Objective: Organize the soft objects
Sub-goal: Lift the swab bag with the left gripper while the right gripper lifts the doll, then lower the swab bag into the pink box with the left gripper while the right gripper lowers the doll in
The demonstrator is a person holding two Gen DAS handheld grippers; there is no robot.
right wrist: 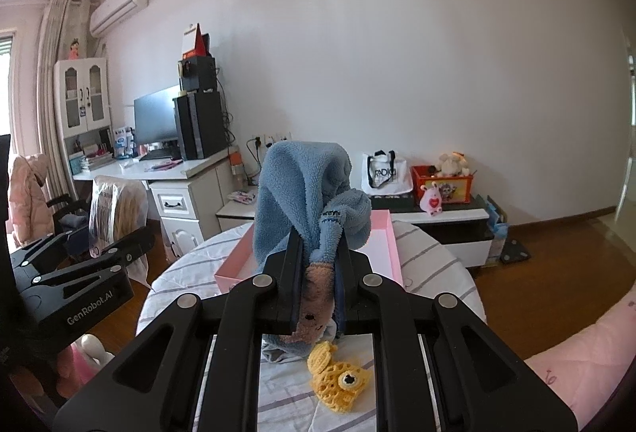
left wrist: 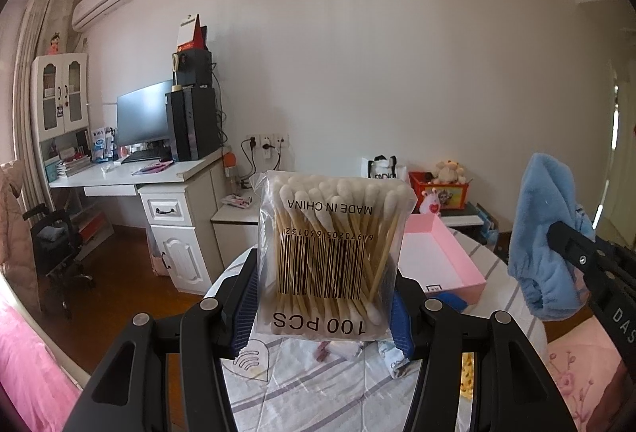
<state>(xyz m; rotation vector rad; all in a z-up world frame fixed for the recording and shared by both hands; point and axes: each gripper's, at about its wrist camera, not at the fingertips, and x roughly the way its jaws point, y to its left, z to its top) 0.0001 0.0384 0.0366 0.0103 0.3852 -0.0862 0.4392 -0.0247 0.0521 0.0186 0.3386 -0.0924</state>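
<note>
Left wrist: left gripper (left wrist: 324, 297) clamped on bag of cotton swabs (left wrist: 332, 253), held above striped surface (left wrist: 318, 384); pink box (left wrist: 441, 257) just beyond. Lower bag level into box.

Right wrist: right gripper (right wrist: 318, 273) clamped on blue fleece cloth (right wrist: 306, 189), raised before pink box (right wrist: 391, 245); yellow crochet toy (right wrist: 338, 380) lies below. Carry clear of rim, release inside.

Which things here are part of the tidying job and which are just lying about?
Job: swab bag in left gripper; blue cloth in right gripper; pink box; yellow knit toy on the table.

Lying about: monitor, PC tower, tote bag, red toy box.
</note>
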